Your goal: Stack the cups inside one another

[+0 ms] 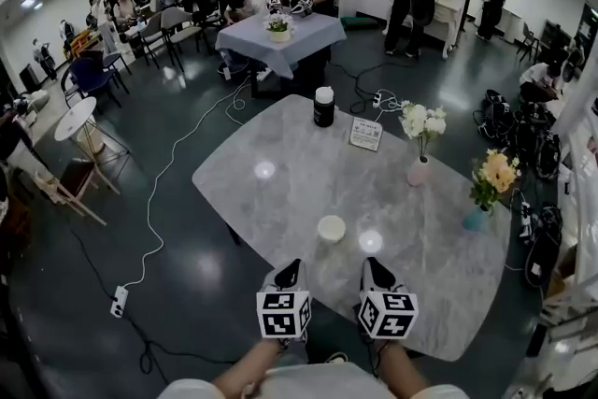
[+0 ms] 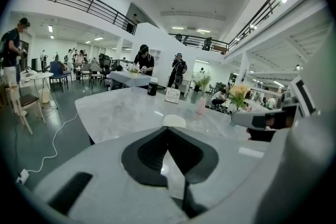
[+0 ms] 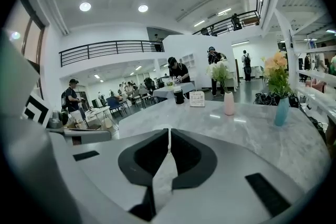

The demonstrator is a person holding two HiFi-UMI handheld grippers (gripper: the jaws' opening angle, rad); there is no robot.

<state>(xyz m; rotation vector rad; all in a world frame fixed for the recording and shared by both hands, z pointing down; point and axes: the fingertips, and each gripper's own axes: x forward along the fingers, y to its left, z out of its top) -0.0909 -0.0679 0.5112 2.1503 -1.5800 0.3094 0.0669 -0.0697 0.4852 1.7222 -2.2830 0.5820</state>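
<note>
One cup [image 1: 331,228] stands on the table [image 1: 271,201], at twelve o'clock just ahead of both grippers. It looks like a finished stack, and no loose cups are left. Left gripper [image 1: 291,268] and right gripper [image 1: 372,264] are pinched together, empty. From the cup, the pink vase [image 1: 420,171] is at two o'clock, the blue vase [image 1: 476,219] at three, and the bottle [image 1: 323,106] far off at twelve. Nothing's in the way.

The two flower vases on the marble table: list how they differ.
The pink vase holds white flowers; the teal vase holds yellow-orange flowers. The pink vase stands further in on the table, while the teal vase stands close to its right edge. Both stand upright on the same table, apart from each other.
</note>
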